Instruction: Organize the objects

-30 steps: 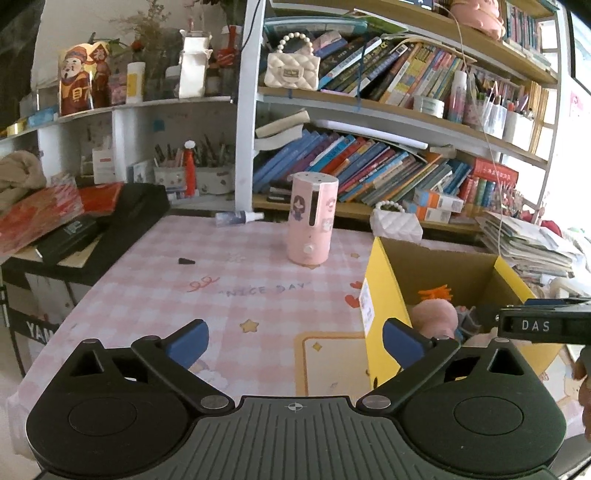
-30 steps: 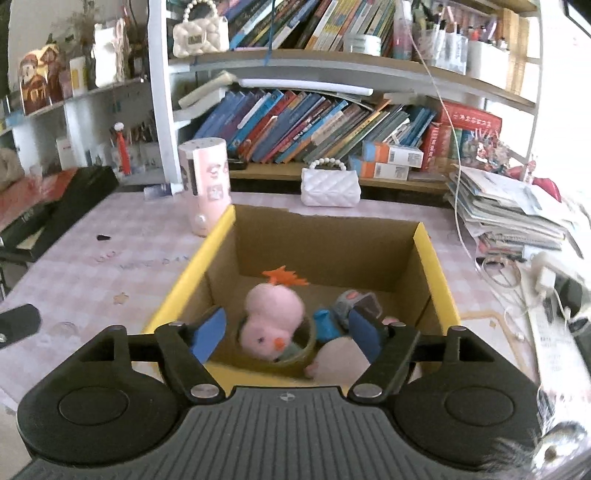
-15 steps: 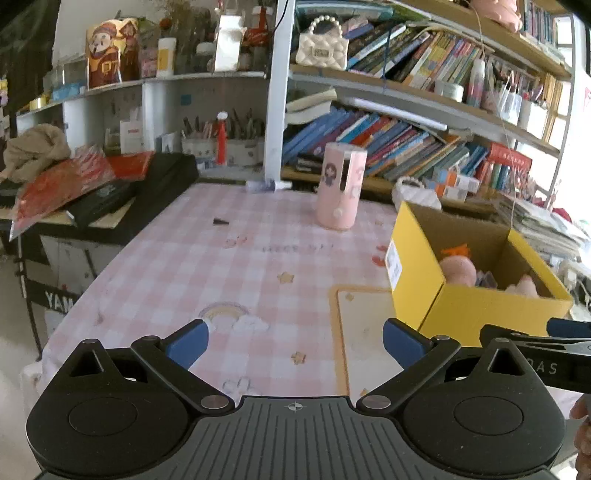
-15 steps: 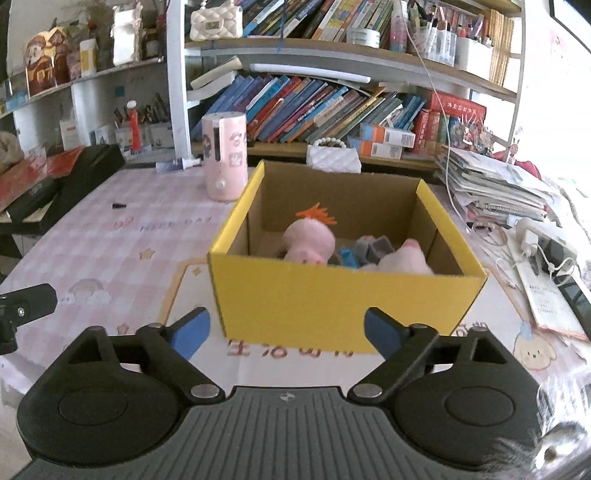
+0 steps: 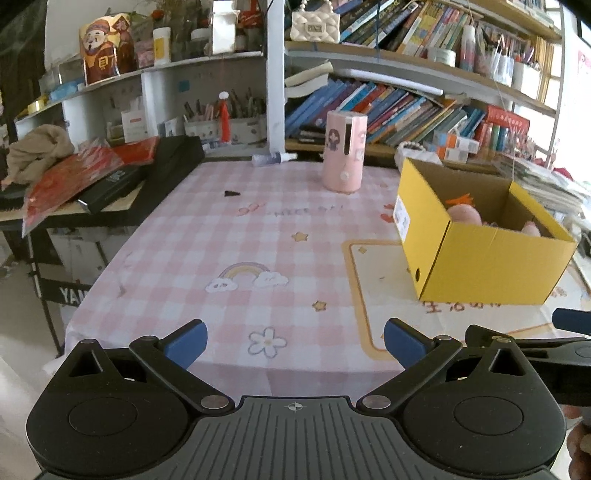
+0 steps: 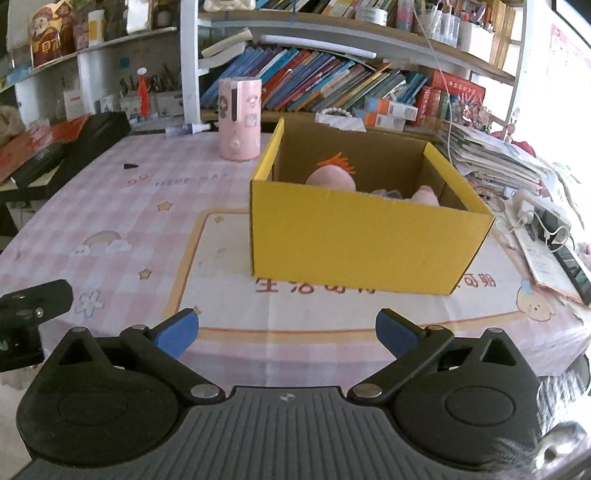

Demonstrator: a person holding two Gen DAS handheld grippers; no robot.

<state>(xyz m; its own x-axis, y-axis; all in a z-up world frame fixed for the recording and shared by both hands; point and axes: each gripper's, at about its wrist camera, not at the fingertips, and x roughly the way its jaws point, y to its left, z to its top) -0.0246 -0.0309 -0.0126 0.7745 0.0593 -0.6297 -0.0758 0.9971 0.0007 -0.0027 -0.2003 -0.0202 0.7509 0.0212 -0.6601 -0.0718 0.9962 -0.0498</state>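
One yellow box [image 6: 362, 236] sits on the table, with two pink plush toys [image 6: 332, 177] showing inside. One pink cylinder [image 6: 240, 118] stands behind it. Two white quilted handbags [image 5: 314, 24] rest on the shelves.

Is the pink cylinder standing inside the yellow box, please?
No, the pink cylinder stands on the tablecloth beside the yellow box.
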